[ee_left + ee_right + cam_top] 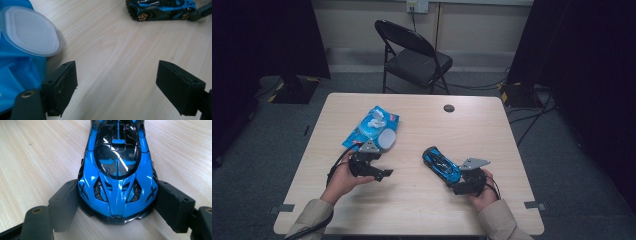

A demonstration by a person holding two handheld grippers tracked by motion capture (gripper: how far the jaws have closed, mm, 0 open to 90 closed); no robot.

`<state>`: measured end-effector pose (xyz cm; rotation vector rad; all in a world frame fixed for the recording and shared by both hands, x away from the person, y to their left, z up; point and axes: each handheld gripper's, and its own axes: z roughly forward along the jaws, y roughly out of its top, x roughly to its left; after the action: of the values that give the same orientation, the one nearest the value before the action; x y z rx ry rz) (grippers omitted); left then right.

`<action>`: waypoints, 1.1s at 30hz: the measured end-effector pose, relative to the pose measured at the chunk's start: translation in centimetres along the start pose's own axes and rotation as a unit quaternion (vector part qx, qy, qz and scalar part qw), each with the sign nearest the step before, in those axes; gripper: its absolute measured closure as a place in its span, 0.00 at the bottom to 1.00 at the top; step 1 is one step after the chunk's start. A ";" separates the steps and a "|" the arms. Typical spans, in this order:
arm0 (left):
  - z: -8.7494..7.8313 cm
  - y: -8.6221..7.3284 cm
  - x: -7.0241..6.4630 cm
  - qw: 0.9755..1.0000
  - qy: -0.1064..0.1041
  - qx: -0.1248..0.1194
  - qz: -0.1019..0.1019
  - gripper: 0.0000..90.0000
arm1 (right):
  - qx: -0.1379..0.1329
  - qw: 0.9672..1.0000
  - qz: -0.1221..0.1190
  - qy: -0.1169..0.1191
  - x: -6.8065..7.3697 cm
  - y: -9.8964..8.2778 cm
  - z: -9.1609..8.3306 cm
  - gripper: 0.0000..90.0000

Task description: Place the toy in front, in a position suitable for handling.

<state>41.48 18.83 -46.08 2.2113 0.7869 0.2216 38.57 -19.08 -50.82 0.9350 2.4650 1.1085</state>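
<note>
A blue pack of wet wipes [373,127] lies left of the table's middle, its clear lid [386,140] flipped open and a white wipe [376,119] sticking up. My left gripper [383,173] hovers just in front of the pack, open. In the left gripper view its jaws [116,72] stand wide apart over bare wood, with the lid [30,31] at upper left and the toy car [160,8] far off. That blue and black toy car [441,163] rests on the table at the right. My right gripper [456,181] is shut on one end of the car [117,170], both pads against its sides.
The pale wooden table [412,210] has a dark round cable hole [449,108] near its far edge. A black folding chair [412,55] stands behind the table. Cables run over the floor at the right.
</note>
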 end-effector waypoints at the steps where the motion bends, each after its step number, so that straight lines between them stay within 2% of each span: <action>1: 0.1 0.3 0.3 1.000 0.000 0.001 -0.005 0.19 | 0.000 1.000 0.000 0.000 0.0 0.0 0.0 0.26; 3: 0.2 0.6 0.6 1.000 0.011 0.002 -0.005 0.19 | 0.000 1.000 0.000 0.000 0.0 0.0 0.0 0.26; 7: 0.2 1.3 1.5 1.000 0.014 -0.002 -0.010 0.20 | 0.000 1.000 0.000 0.000 0.0 0.0 0.0 0.26; 9: 0.2 1.6 2.0 1.000 0.024 -0.007 -0.014 0.20 | 0.000 1.000 0.000 0.000 0.0 0.0 0.0 0.26; 13: 0.1 1.9 2.8 0.999 0.029 -0.012 -0.020 0.20 | 0.000 1.000 -0.001 0.000 0.0 0.0 0.0 0.26; 19: 0.0 2.7 3.8 0.999 0.035 -0.004 -0.023 0.20 | 0.000 1.000 0.000 0.000 0.0 0.0 0.0 0.26; 22: 0.0 3.1 4.1 0.999 0.039 -0.010 -0.028 0.19 | 0.000 1.000 0.000 0.000 0.0 0.0 0.0 0.26; 26: 0.1 3.7 4.6 0.998 0.055 -0.013 -0.032 0.20 | 0.000 1.000 0.000 0.000 0.0 0.0 0.0 0.26; 32: 0.4 4.4 5.3 0.997 0.073 -0.016 -0.026 0.24 | 0.000 1.000 0.000 0.000 0.0 0.0 0.0 0.26; 33: 0.4 4.6 5.5 0.996 0.082 -0.020 -0.026 0.25 | 0.000 1.000 0.000 0.000 0.0 0.0 0.0 0.26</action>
<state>48.12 19.51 -43.53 2.1526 0.9204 0.3934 38.56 -19.08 -50.82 0.9343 2.4645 1.1080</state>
